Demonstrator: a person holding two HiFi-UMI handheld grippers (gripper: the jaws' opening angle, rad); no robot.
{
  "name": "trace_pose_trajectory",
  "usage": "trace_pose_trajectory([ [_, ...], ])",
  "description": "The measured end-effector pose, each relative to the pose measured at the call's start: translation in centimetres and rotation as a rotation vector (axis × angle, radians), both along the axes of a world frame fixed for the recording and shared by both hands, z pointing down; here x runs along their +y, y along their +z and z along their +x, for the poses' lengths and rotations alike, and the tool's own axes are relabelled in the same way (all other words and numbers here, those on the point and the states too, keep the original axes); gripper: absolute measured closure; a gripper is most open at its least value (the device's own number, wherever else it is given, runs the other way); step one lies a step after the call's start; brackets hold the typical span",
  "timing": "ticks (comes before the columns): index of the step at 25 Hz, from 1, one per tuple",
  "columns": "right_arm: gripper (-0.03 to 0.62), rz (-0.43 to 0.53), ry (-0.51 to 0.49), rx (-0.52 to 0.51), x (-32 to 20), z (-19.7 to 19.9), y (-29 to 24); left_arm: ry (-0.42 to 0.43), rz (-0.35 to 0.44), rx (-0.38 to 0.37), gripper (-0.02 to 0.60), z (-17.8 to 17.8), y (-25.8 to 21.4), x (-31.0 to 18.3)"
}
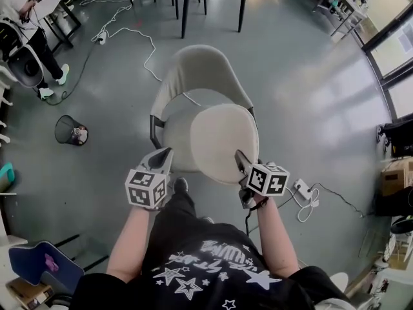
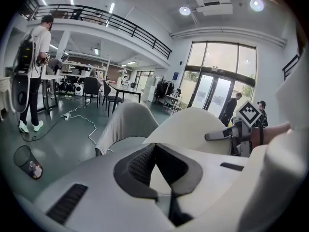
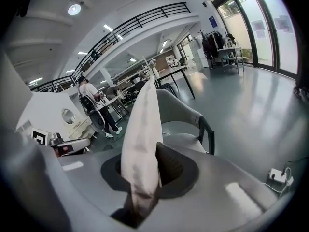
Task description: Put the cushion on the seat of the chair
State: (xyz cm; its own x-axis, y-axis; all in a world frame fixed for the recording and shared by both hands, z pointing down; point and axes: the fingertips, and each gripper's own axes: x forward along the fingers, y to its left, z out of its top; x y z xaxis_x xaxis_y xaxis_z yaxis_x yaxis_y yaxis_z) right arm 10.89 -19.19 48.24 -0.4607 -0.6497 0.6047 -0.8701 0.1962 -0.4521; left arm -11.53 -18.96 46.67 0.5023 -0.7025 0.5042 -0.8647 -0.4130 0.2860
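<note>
Here a round fabric cushion (image 1: 224, 144) overhangs the curved chair (image 1: 197, 70)

No legible text, white lettering on black shirt (image 1: 193, 237) unreadable, blue wall sign (image 3: 212, 20) too small

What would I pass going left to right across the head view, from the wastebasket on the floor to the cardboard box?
wastebasket → left tongs → cushion → right tongs → power strip → cardboard box
</note>
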Motion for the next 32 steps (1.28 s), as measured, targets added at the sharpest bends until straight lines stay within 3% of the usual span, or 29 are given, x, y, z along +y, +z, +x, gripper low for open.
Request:
trace_pose_trajectory([
  [13,0.530,-0.148,0.033,-0.024,-6.7,-6.8,5.0,0.042,-0.099,-0.020,0.572,-4.9,5.5,-6.4],
  [22,0.530,-0.228,0.011,-0.045,-7.9,-11.2,8.3,0.044,-0.179,-0.012,0.572,-7.3,9.3,-7.6],
  [27,0.530,-0.247,-0.007,-0.041,-8.5,-11.5,10.2,0.042,-0.209,0.010,0.572,-6.8,10.7,-7.7],
  [32,0.530,-0.253,-0.001,-0.014,-8.9,-10.0,11.9,0.057,-0.232,-0.016,0.572,-6.3,11.8,-6.7],
])
